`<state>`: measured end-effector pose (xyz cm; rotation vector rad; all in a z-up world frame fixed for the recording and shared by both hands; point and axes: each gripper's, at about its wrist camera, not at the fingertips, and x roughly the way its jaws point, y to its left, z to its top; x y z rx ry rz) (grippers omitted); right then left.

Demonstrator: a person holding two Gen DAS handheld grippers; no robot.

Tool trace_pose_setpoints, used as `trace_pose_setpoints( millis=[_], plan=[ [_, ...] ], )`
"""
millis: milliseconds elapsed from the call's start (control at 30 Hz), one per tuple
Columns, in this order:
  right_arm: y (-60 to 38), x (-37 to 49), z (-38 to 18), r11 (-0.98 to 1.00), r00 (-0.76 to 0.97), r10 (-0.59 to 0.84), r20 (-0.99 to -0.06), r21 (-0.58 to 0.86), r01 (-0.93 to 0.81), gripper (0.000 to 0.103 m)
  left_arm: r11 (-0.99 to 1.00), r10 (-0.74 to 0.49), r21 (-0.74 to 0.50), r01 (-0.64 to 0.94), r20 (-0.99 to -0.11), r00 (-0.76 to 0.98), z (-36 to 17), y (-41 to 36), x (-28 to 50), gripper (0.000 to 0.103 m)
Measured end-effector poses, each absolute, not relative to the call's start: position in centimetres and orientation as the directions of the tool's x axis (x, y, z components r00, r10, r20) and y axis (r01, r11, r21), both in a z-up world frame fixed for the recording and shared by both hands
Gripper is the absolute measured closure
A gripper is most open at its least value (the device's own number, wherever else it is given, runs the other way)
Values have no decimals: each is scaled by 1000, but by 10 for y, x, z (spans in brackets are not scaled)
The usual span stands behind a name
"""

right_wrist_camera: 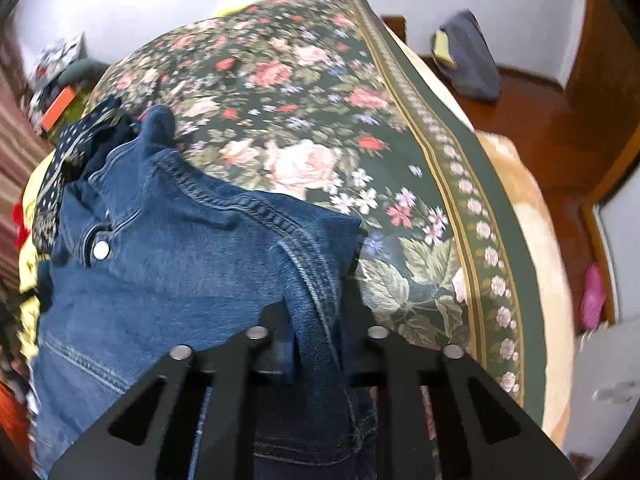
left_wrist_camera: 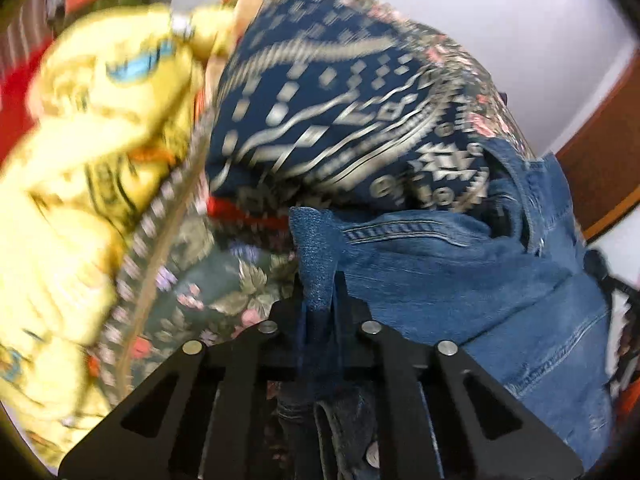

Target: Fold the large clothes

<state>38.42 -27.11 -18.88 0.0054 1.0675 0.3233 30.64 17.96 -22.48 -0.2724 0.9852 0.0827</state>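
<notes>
A blue denim garment with stitched seams hangs between both grippers. My left gripper is shut on one edge of the denim, its blue textured fingertip showing above the fabric. In the right wrist view the denim garment, with a metal snap button, drapes over the floral bedspread. My right gripper is shut on a folded seam of it; its fingertips are hidden by cloth.
A navy patterned cloth and a yellow printed garment lie piled beside the denim. The bed's right edge drops to a wooden floor. A grey bag stands by the wall.
</notes>
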Motion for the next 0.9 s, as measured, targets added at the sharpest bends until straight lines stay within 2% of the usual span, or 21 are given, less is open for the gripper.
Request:
trace_pose_setpoints(
  millis=[200,433,633,900],
  plan=[
    [-273,365,-147,940,522,302,-798,157,-304,95,997,29,-23,-72,-763,646,-160,129,287,96],
    [-272,343,-93,922,609,351,-711,148,-359,96,995,25,88,38,-620,784,-77,74,265,96],
    [-260,338,-60,913,664,359,-656,101,-395,96,993,13,102,55,-569,822,-48,54,277,96],
    [-254,366,-47,917,706,357,-612,87,-388,96,993,37,110,31,-565,824,-43,49,316,96]
  ],
)
